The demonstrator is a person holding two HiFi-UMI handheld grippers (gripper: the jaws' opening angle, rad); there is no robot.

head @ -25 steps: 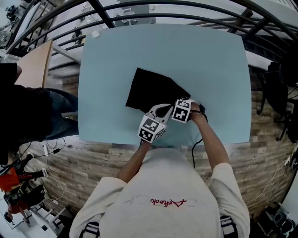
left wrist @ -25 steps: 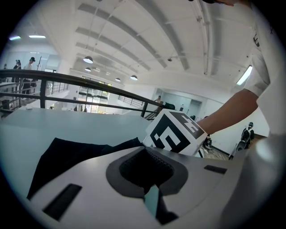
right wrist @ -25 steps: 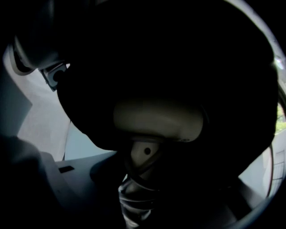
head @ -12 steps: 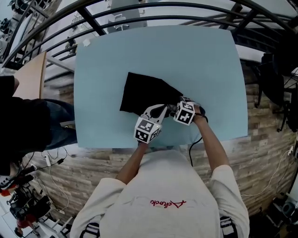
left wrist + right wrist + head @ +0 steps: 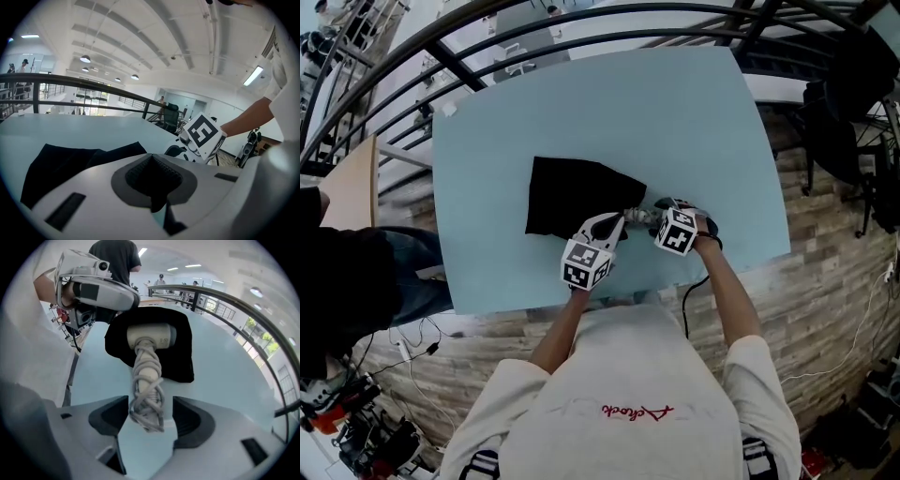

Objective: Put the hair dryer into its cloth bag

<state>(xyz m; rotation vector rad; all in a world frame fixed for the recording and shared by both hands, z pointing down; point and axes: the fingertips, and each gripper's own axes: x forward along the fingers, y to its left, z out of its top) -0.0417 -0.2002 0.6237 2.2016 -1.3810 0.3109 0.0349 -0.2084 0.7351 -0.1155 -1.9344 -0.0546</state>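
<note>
The black cloth bag [image 5: 567, 187] lies flat on the light blue table [image 5: 694, 122]. My left gripper [image 5: 614, 225] is shut on the bag's near edge; black cloth [image 5: 61, 161] shows between its pads [image 5: 152, 183]. The grey hair dryer [image 5: 150, 336] has its head inside the bag's mouth [image 5: 180, 357], and its cord-wrapped handle [image 5: 637, 216] sticks out toward me. My right gripper [image 5: 150, 418] has just been opening. Its jaws stand wide on either side of the handle's end without pressing it.
A black cable [image 5: 686, 300] hangs over the table's near edge below my right hand. A curved dark railing [image 5: 609, 19] runs behind the table. A person in dark clothes [image 5: 347, 281] stands at the left, and a dark chair [image 5: 844, 84] is at the right.
My right gripper has let go of the dryer's handle and drawn back to the right, away from the bag. The left gripper keeps its hold on the bag's edge.
</note>
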